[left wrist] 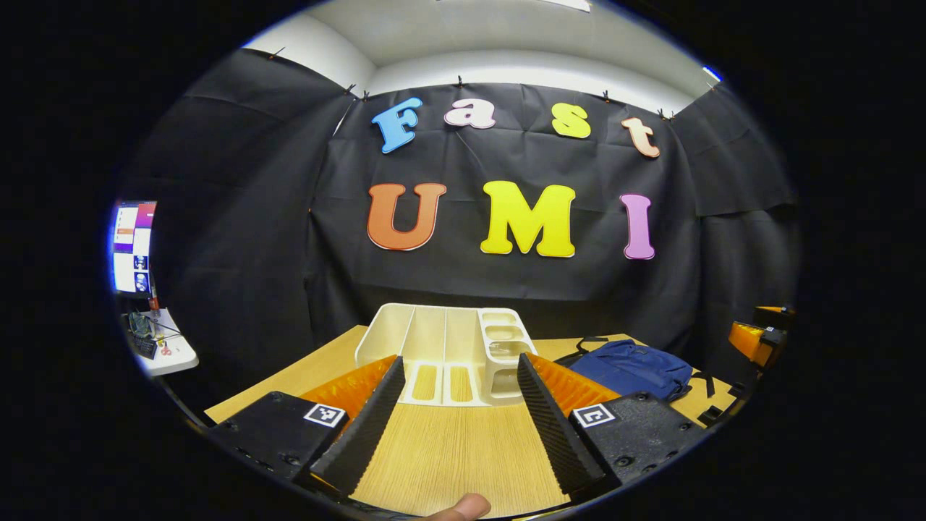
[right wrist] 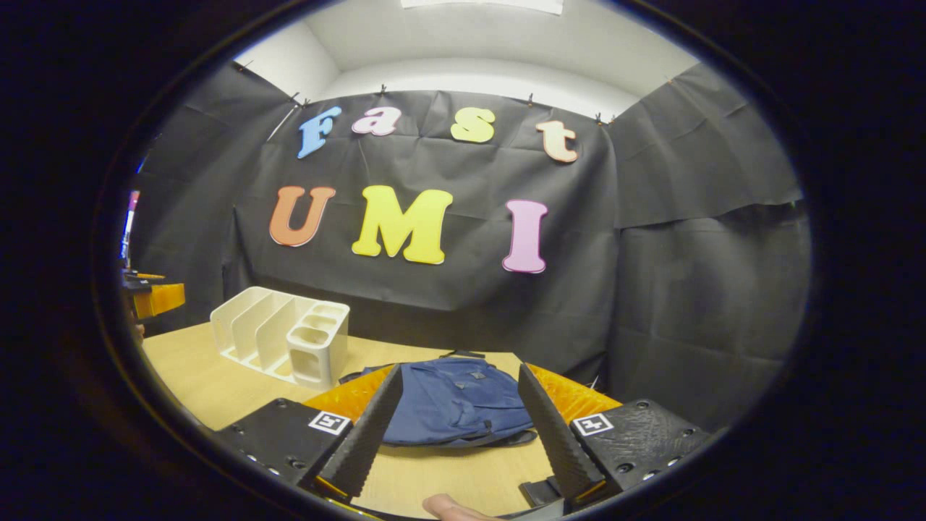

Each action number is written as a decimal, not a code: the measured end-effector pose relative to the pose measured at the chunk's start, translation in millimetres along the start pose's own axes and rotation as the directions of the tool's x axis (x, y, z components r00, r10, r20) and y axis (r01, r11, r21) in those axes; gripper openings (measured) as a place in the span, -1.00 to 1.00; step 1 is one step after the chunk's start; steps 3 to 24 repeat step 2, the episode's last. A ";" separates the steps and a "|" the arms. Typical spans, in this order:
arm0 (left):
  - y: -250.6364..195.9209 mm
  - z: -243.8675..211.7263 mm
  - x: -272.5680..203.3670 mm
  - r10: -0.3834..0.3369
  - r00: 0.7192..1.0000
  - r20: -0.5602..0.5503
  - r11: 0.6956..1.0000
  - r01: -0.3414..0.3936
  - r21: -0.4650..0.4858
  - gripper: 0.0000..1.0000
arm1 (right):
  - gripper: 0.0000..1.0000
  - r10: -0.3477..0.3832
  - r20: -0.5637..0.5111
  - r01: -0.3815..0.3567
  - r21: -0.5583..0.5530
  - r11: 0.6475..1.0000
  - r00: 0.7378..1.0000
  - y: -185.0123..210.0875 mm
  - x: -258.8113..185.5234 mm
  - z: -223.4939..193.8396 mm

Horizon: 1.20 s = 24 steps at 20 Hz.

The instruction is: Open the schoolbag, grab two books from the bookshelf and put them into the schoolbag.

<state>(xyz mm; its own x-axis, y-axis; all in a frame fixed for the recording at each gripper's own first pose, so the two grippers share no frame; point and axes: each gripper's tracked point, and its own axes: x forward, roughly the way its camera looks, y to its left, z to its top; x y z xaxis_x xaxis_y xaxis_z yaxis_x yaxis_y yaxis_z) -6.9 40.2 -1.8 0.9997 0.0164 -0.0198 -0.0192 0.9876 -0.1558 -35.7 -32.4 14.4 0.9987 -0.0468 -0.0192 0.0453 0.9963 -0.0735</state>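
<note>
A staged recording booth in a lab or office is shown. A wooden table (left wrist: 448,449) is enclosed by black cloth (left wrist: 246,239) clipped up below a white ceiling (left wrist: 463,36). Left of the table, a lit monitor (left wrist: 132,246) is seen above a white side desk (left wrist: 170,354) strewn with small tools. On the table, a white rack (left wrist: 441,347) and a blue bag (left wrist: 629,367) are laid out as props.
</note>
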 end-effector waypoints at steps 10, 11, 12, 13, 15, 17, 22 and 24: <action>0.0 -0.6 1.0 0.003 1.000 0.000 1.000 -0.003 0.003 0.96 | 0.96 0.000 0.008 0.000 0.003 1.000 1.000 -1.5 -1.4 1.2; 0.0 -0.6 1.0 0.003 1.000 0.000 1.000 -0.003 0.003 0.96 | 0.96 0.000 0.008 0.000 0.003 1.000 1.000 -1.5 -1.4 1.2; 0.0 -0.6 1.0 0.003 1.000 0.000 1.000 -0.003 0.003 0.96 | 0.96 0.000 0.008 0.000 0.003 1.000 1.000 -1.5 -1.4 1.2; 0.0 -0.6 1.0 0.003 1.000 0.000 1.000 -0.003 0.003 0.96 | 0.96 0.000 0.008 0.000 0.003 1.000 1.000 -1.5 -1.4 1.2; 0.0 -0.6 1.0 0.003 1.000 0.000 1.000 -0.003 0.003 0.96 | 0.96 0.000 0.008 0.000 0.003 1.000 1.000 -1.5 -1.4 1.2; 0.0 -0.6 1.0 0.003 1.000 0.000 1.000 -0.003 0.003 0.96 | 0.96 0.000 0.008 0.000 0.003 1.000 1.000 -1.5 -1.4 1.2; 0.0 -0.6 1.0 0.003 1.000 0.000 1.000 -0.003 0.003 0.96 | 0.96 0.000 0.008 0.000 0.003 1.000 1.000 -1.5 -1.4 1.2; 0.0 -0.6 1.0 0.003 1.000 0.000 1.000 -0.003 0.003 0.96 | 0.96 0.000 0.008 0.000 0.003 1.000 1.000 -1.5 -1.4 1.2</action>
